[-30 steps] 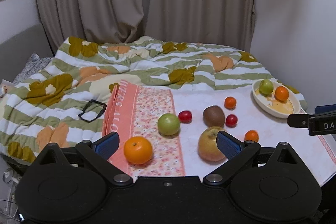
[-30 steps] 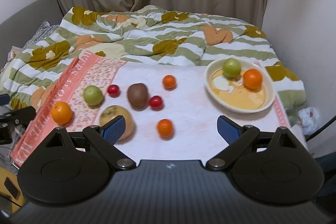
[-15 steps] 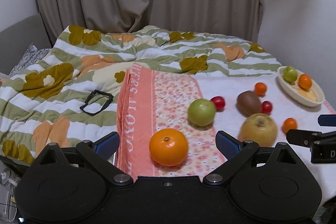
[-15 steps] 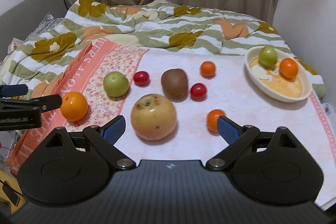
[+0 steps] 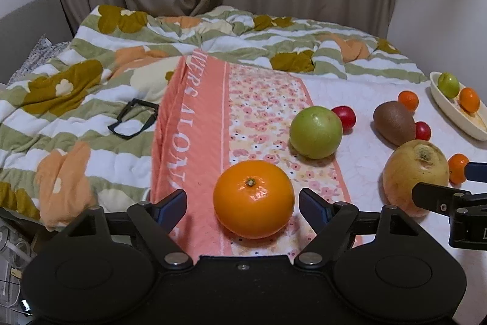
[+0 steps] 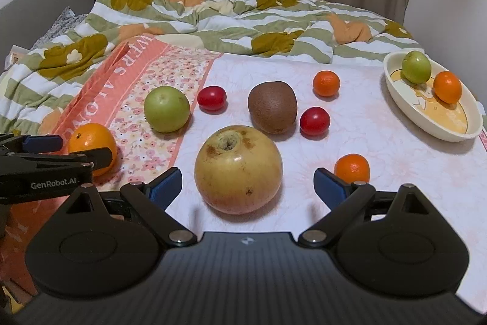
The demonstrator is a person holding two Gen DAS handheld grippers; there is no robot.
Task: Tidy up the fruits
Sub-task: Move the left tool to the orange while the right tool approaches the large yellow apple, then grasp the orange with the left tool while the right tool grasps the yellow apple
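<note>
Orange point(image 5: 253, 198): glossy, round, on the pink cloth's point(image 5: 201, 124) near edge, between the left gripper's point(image 5: 242, 207) closing jaws, apparently untouched. Right gripper point(image 6: 248, 183): angled down, wide, flanking a blemished yellow apple point(image 6: 238, 169), pads clear.

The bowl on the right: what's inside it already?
The bowl holds two fruits: a green apple toward the back and a small orange beside it, touching. The bottom beneath them is covered; the rest shows a yellow printed pattern.
</note>
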